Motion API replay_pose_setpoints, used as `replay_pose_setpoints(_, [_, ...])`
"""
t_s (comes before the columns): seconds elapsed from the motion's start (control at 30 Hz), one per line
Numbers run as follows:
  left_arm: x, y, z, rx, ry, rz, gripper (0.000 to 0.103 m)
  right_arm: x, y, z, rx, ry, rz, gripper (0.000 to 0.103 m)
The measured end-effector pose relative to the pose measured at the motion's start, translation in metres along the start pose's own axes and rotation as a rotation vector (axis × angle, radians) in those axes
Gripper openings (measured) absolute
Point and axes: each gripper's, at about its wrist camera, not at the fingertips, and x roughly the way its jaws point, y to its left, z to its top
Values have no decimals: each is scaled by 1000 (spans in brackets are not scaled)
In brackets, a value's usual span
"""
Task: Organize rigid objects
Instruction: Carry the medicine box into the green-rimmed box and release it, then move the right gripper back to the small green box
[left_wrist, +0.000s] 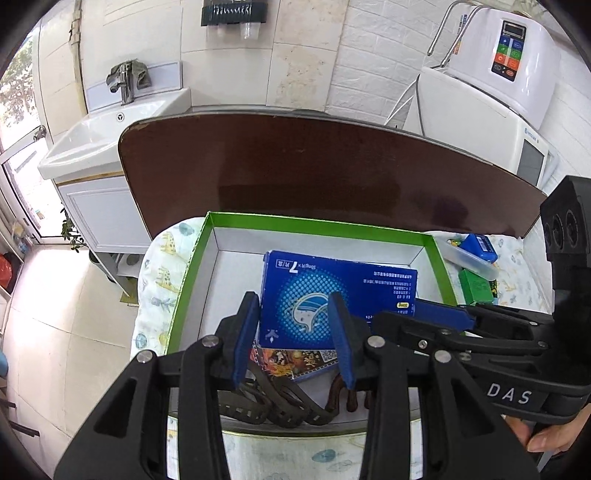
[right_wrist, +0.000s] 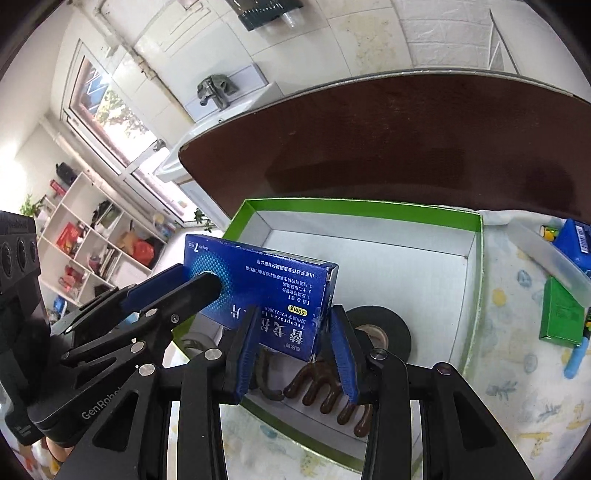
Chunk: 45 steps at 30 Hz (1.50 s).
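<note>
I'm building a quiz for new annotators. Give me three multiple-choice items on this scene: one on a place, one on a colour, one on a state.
1. Where is the tape?
A. in the tray
B. on the sink
C. on the cloth outside the tray

2. What colour is the tray's rim?
A. red
B. green
C. yellow

3. What state is the blue box in?
A. lying under the tape
B. gripped by the right tongs
C. torn open and empty

Answers:
1 A: the tape lies within the tray walls.
2 B: the rim is bright green.
3 B: the box sits between the right tongs, raised over the tray.
</note>
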Motion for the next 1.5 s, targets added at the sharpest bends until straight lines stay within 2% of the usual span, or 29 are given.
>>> replay_pose_setpoints(0.33, [40,43,8,-82,56,-11,34,54,9,19,9,75,-49,41])
replay_pose_setpoints(0.53, [74,55,4,-113,170,10,35,85,2,24,37,129,-75,41])
replay_pose_setpoints(0.63, [68,51,2,-100,175,52,36,84,-3,19,44,151,-81,41])
replay_pose_setpoints(0.73, [44,42,13,-89,123,73,36,62,-12,19,56,128,-65,41])
replay_pose_setpoints(0.83, [14,19,31,-66,58,64,39,27,-20,28,56,62,-65,41])
replay_pose_setpoints(0.93, [-4,-16,43,-28,16,11,44,-18,-28,36,55,-25,-56,41])
replay_pose_setpoints(1.1, [-6,-94,45,60,19,-78,44,-89,-62,35,64,-150,-72,41])
replay_pose_setpoints(1.27, [26,-172,35,145,90,-151,44,-133,-129,15,162,-201,-134,41])
replay_pose_setpoints(1.4, [70,-218,20,162,199,-197,42,-146,-194,-6,282,-181,-157,41])
replay_pose_setpoints(1.5, [101,-241,7,162,279,-195,41,-139,-236,-23,343,-139,-151,41])
